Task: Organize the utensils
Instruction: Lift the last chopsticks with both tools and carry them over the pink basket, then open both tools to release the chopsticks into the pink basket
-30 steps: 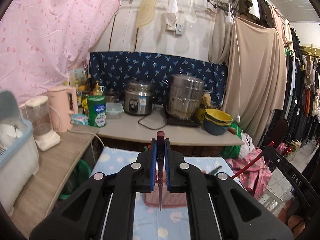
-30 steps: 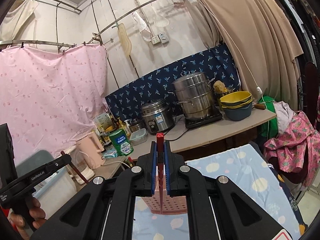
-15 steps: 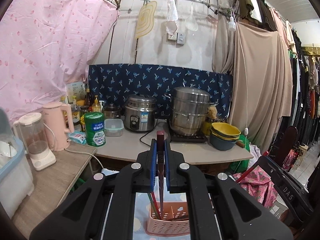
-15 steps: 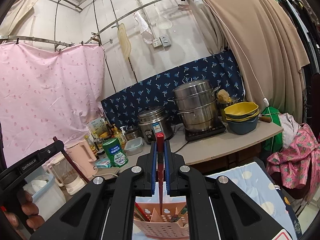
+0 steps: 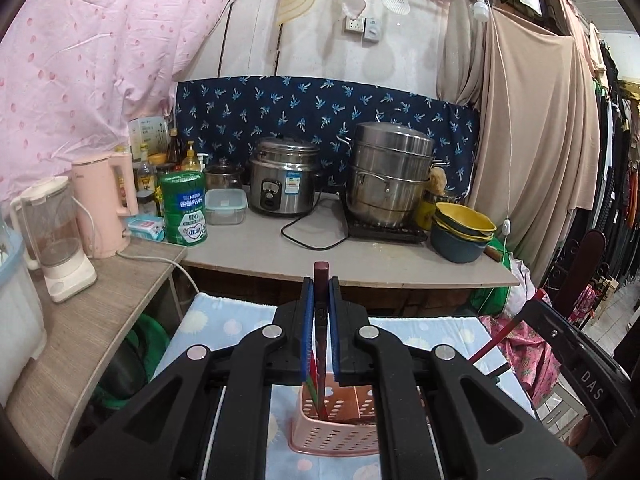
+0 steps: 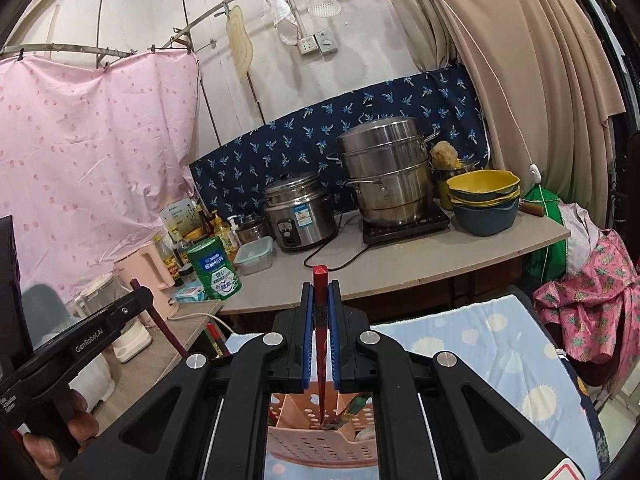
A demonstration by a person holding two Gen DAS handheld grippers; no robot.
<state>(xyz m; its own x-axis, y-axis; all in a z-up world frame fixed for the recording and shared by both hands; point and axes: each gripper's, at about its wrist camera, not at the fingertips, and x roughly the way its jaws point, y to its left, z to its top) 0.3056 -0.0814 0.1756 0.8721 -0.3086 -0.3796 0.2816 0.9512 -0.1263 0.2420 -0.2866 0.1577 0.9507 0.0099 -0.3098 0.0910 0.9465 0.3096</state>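
Landmark: the pink utensil basket (image 5: 334, 432), perforated, standing on the blue-patterned cloth (image 5: 224, 328) over the tabletop.

Left gripper (image 5: 320, 332): jaws closed on a dark red chopstick (image 5: 320, 280), held near upright. Its top shows above the jaws; its lower end reaches down into the basket at the left side. Green and red sticks stand in the basket just beside it.

Right gripper (image 6: 320, 332): jaws closed on a bright red chopstick (image 6: 320, 276), near upright. Its tip points into the basket (image 6: 316, 446), close to a divider wall; which compartment it enters cannot be told. Other utensils lie in the compartment to the right of the tip.

In the right wrist view, the left gripper shows well to the left of the basket, with its chopstick slanting down and a hand (image 6: 60, 436) on the handle.

Behind the basket, on the rear tabletop (image 5: 360, 264): rice cooker (image 5: 282, 178), steel steamer pot (image 5: 390, 174), stacked bowls (image 5: 462, 232), green tin (image 5: 184, 208)
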